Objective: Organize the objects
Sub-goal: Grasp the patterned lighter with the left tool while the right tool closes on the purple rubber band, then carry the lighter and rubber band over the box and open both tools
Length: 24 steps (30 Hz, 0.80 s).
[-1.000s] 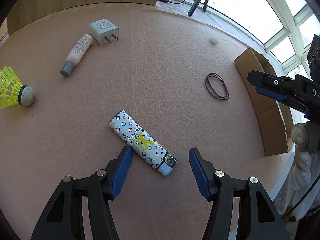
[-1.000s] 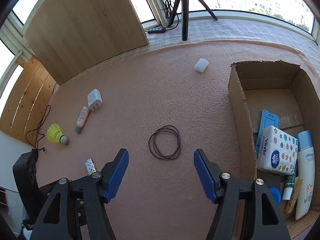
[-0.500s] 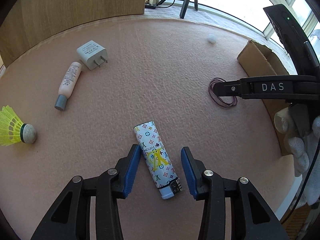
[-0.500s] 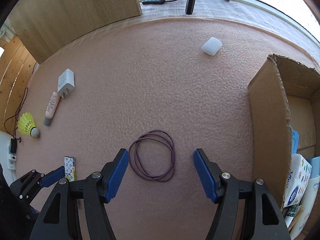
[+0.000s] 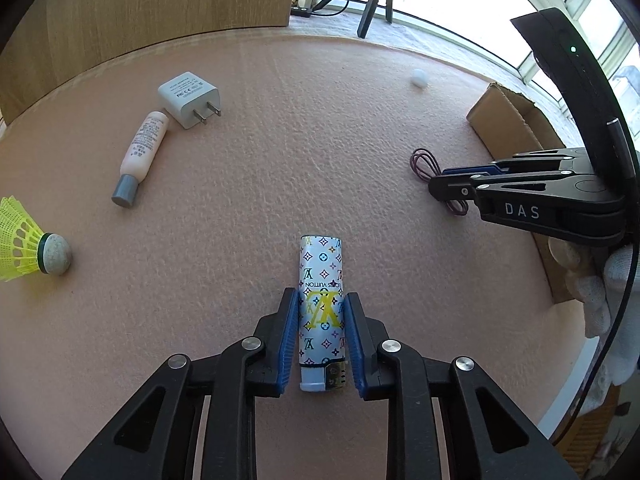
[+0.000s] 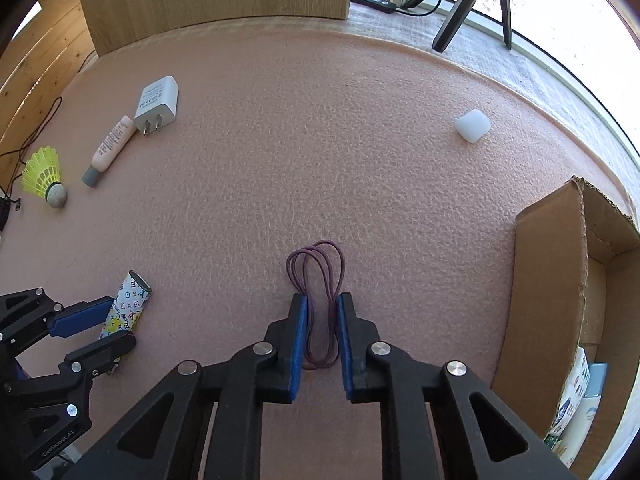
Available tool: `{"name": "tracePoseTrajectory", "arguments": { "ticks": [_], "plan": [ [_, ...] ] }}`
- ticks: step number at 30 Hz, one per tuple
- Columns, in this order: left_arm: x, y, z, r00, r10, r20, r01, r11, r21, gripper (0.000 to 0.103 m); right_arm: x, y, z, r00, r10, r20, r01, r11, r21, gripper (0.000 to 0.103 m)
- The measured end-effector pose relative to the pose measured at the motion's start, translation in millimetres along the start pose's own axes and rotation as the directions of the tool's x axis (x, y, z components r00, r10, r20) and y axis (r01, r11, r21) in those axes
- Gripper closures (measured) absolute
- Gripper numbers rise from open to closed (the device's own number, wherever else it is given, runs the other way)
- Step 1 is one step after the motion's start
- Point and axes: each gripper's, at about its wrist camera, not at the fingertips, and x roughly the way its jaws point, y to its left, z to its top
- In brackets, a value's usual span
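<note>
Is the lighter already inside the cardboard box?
No. The lighter lies on the pink mat between the left gripper's jaws, well apart from the cardboard box at the mat's edge.

sharp, bright daylight from blown-out windows; heavy fisheye bending, dark corners

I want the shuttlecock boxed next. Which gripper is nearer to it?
Left. The left gripper is shut on the lighter, with the shuttlecock off to its left. The right gripper, pinching the hair tie, is farther away.
</note>
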Motion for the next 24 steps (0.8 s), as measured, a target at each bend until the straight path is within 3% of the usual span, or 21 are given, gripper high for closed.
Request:
{"name": "tracePoseTrajectory", "arguments": {
  "ticks": [5,14,24],
  "plan": [
    [-4,0,-10,1.0,-0.019,0.016,0.02,0.999,-0.025,0.079,-9,-7,-14,0.998,0.056,0.022,-0.057,0.996,0.061,0.098],
    [-16,-4,-18,0.998,-0.048,0.041,0.051,0.996,-0.069,0.079,-58,-39,-52,0.981,0.132,0.146,-0.154,0.976,0.157,0.098],
    [-39,-27,-7,0.992,-0.071,0.101,0.076,0.996,-0.048,0.079,-111,-78,-92,0.959,0.136,0.248,-0.191,0.957,0.216,0.098]
  ]
}}
